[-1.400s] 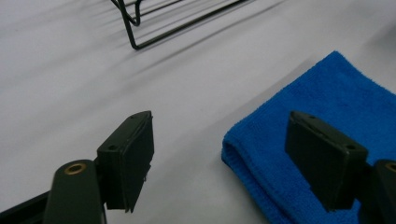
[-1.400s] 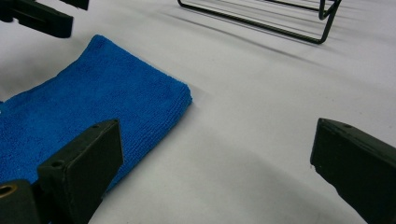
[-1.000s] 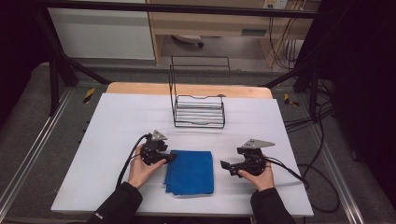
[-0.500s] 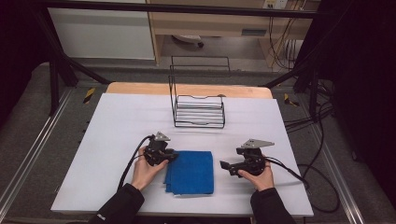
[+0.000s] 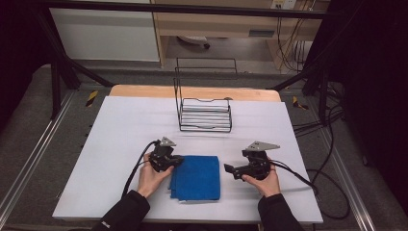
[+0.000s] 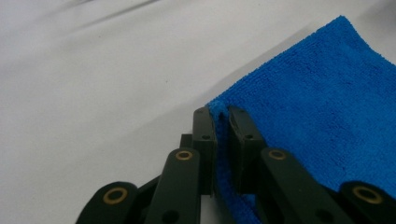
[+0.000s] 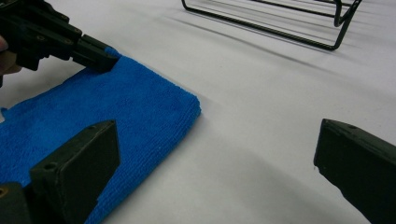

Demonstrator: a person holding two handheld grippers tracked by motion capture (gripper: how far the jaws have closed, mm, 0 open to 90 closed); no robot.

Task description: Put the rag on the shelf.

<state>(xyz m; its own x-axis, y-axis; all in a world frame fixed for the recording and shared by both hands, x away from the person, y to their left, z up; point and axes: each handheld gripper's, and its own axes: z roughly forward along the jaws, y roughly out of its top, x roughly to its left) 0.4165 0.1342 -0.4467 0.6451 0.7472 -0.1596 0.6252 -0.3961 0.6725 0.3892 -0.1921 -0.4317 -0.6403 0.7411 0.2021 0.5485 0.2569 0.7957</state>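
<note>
- Blue folded microfibre cloth (image 5: pixel 196 177) lies flat on the white worktop (image 5: pixel 120 125), near the person's edge and between the two hands.
- Left tongs (image 5: pixel 177 160) sit at the cloth's far-left corner; in the left gripper view that pair (image 6: pixel 223 114) has a raised fold of the blue cloth (image 6: pixel 322 112) pinched between its jaws.
- Those jaws have just been closing — they now stand nearly together, with only the thin ridge of cloth in the gap, pressed from both sides.
- From the right gripper view, the left tongs (image 7: pixel 109 59) meet the cloth (image 7: pixel 116 112) at its corner, low against the worktop (image 7: pixel 261 116).
- Right tongs (image 5: pixel 227 169) are held just beside the cloth's right edge, pointing toward it, apart from the fabric.
- In the right gripper view its two black jaws stand wide apart — one over the cloth's near part, the other over bare worktop — and the right tongs (image 7: pixel 215 158) hold nothing.
- Left hand (image 5: pixel 151 177) and right hand (image 5: pixel 263 182) each grip a tool body, cables trailing off to the sides.
- Black wire rack (image 5: pixel 204 113) stands upright farther back on the worktop, well apart from the cloth.
</note>
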